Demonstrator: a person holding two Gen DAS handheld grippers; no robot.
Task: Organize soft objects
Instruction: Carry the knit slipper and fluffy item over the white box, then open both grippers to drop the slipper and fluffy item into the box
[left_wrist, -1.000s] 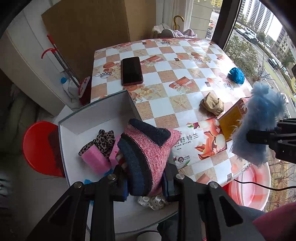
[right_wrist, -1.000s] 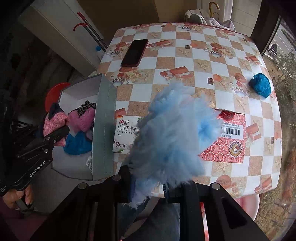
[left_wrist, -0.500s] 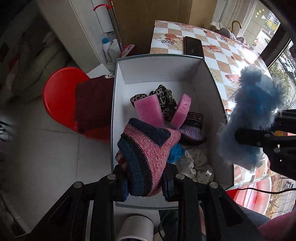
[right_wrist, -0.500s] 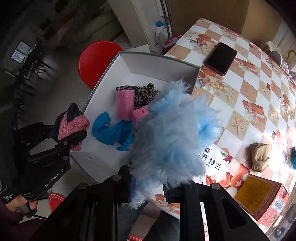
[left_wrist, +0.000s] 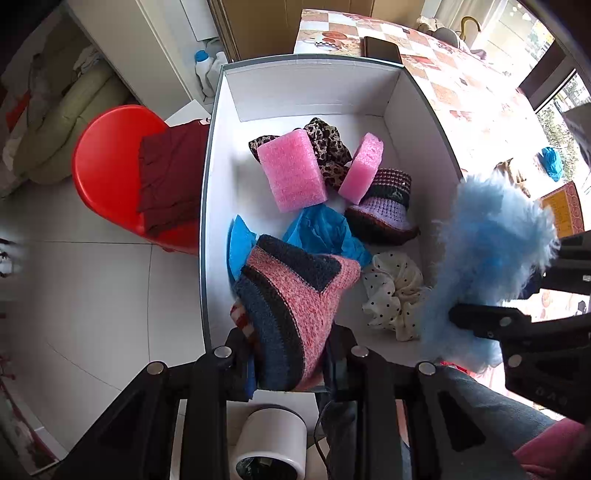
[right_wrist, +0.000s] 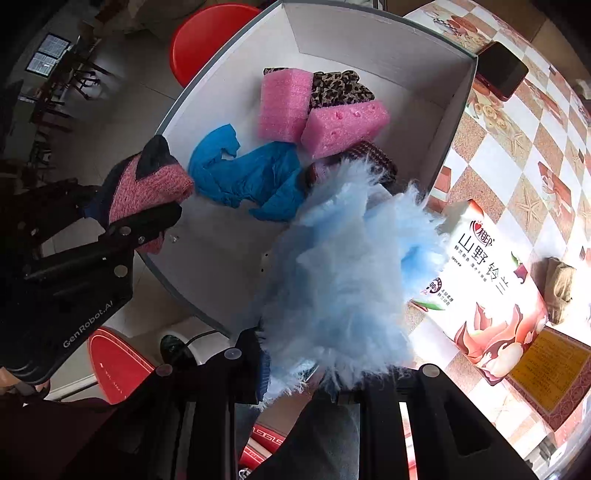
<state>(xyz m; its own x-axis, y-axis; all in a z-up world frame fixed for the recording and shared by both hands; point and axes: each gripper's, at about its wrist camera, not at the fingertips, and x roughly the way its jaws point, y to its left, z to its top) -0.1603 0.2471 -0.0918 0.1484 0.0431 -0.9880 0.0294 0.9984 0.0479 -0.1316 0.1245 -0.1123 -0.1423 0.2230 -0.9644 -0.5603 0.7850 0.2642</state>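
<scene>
Above the white box (left_wrist: 413, 110) at frame centre, the left gripper (left_wrist: 291, 354) clamps a pink knit slipper (left_wrist: 295, 295) and the right gripper (right_wrist: 325, 365) a blue fluffy bundle (right_wrist: 343, 266), both apparently best released low, over bare floor.

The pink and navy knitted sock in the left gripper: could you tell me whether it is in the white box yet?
Not yet: the pink and navy knitted sock hangs clamped in the left gripper above the white box.

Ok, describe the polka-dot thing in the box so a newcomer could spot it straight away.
Start at the big white box beside the checkered table. Look to its near corner on the table side, below the purple knitted hat and next to the blue plastic bag. There lies the cream scrunchie, the only ruffled piece with small black dots.
</scene>
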